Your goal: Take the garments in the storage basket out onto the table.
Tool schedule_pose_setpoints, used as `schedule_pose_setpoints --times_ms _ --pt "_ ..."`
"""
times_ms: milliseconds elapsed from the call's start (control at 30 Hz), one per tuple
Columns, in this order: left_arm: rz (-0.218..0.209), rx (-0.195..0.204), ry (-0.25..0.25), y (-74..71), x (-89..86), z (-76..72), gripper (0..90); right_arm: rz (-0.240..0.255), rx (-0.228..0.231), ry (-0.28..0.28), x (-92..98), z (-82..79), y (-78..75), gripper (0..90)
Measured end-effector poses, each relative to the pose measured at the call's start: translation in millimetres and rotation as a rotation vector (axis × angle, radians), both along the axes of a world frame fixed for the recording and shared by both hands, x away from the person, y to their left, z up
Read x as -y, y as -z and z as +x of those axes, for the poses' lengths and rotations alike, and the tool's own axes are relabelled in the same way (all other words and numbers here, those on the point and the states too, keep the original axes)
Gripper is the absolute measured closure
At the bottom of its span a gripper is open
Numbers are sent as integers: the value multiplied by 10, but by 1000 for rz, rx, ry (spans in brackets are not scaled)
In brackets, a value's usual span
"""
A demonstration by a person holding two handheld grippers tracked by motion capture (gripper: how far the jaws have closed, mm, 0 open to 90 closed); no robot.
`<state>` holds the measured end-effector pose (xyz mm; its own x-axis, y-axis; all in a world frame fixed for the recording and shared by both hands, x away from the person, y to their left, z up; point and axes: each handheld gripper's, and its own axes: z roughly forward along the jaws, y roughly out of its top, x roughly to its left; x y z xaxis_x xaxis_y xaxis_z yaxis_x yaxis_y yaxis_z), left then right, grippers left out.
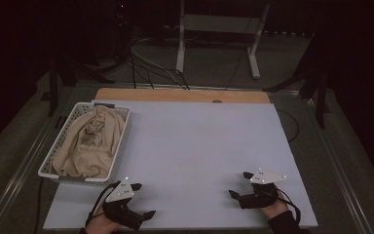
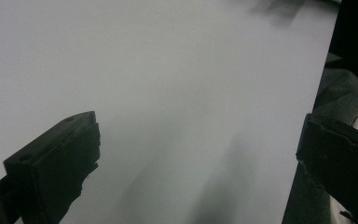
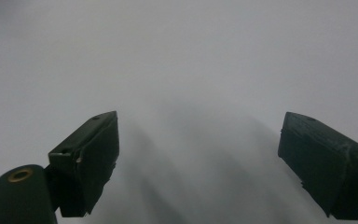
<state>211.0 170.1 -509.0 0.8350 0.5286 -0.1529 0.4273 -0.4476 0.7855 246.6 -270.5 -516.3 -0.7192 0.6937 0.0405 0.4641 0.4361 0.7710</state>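
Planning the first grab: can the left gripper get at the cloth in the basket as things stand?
Probably yes. The left gripper is open and holds nothing, the cloth lies heaped and uncovered in the basket on that same side, and nothing stands on the white board between them.

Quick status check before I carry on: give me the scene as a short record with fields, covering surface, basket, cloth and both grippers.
surface: white board on the table, wooden strip along its far edge
basket: white basket at the board's left edge
cloth: beige cloth crumpled inside the basket
left gripper: left gripper near the front-left of the board, jaws open, nothing between them
right gripper: right gripper near the front-right, jaws open, nothing between them
contact: neither gripper touches basket or cloth
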Motion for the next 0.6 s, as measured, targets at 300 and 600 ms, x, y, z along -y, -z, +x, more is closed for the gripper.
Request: schedule_pose_setpoints --times_ms 300,600 --pt "18 -26 30 13 28 29 2 28 6 -25 -44 6 -2 123" --pt "47 -69 106 -10 101 28 2 18 -33 -85 -96 -21 -96 114"
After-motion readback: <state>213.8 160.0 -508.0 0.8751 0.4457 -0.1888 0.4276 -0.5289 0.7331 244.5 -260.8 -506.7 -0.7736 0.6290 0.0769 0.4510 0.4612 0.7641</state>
